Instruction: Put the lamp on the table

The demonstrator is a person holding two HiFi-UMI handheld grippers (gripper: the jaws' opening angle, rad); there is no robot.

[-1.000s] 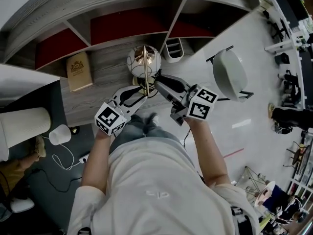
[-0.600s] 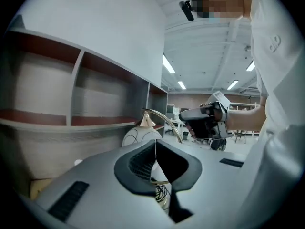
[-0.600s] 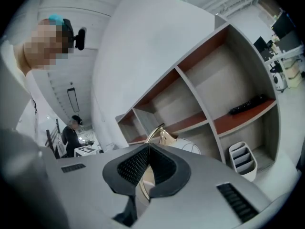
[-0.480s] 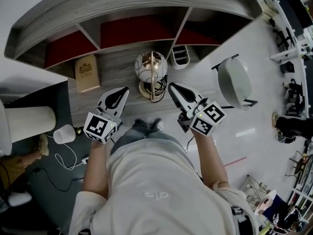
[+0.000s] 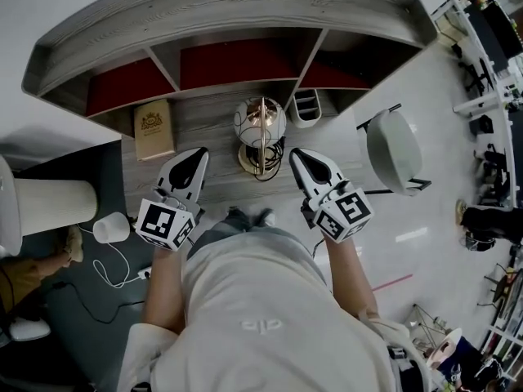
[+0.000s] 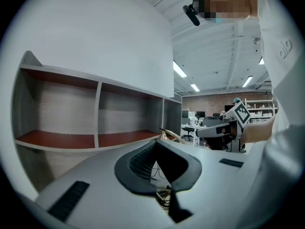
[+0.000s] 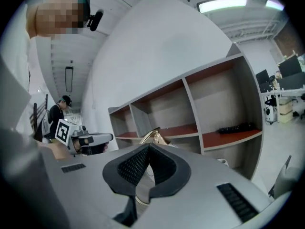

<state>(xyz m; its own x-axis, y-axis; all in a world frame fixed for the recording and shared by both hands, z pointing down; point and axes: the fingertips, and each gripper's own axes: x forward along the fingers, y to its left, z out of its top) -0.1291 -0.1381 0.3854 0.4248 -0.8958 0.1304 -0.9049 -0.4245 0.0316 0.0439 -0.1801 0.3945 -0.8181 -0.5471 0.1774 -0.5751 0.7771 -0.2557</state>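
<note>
The lamp (image 5: 260, 127), a white globe with a brass arc, round base and coiled cord, stands upright on the grey wooden table (image 5: 204, 125), untouched. My left gripper (image 5: 196, 155) hovers to its left, my right gripper (image 5: 299, 155) to its right, both apart from it and shut with nothing between the jaws. In the left gripper view the shut left gripper (image 6: 157, 144) hides most of the lamp; only the brass arc (image 6: 170, 135) peeks out, and the right gripper (image 6: 214, 131) shows beyond. In the right gripper view the brass arc (image 7: 151, 133) rises behind the shut right gripper (image 7: 148, 147).
A tan book (image 5: 154, 127) lies on the table at the left and a white holder (image 5: 306, 108) stands at the right. Shelf compartments with red floors (image 5: 237, 60) line the back. A white chair (image 5: 392, 149) stands to the right, a white cup (image 5: 110, 227) and cable on the dark floor to the left.
Both grippers were at the lamp's stem with jaws apart; they have let go, drawn back toward the person and shut. The lamp now stands alone on the table.
</note>
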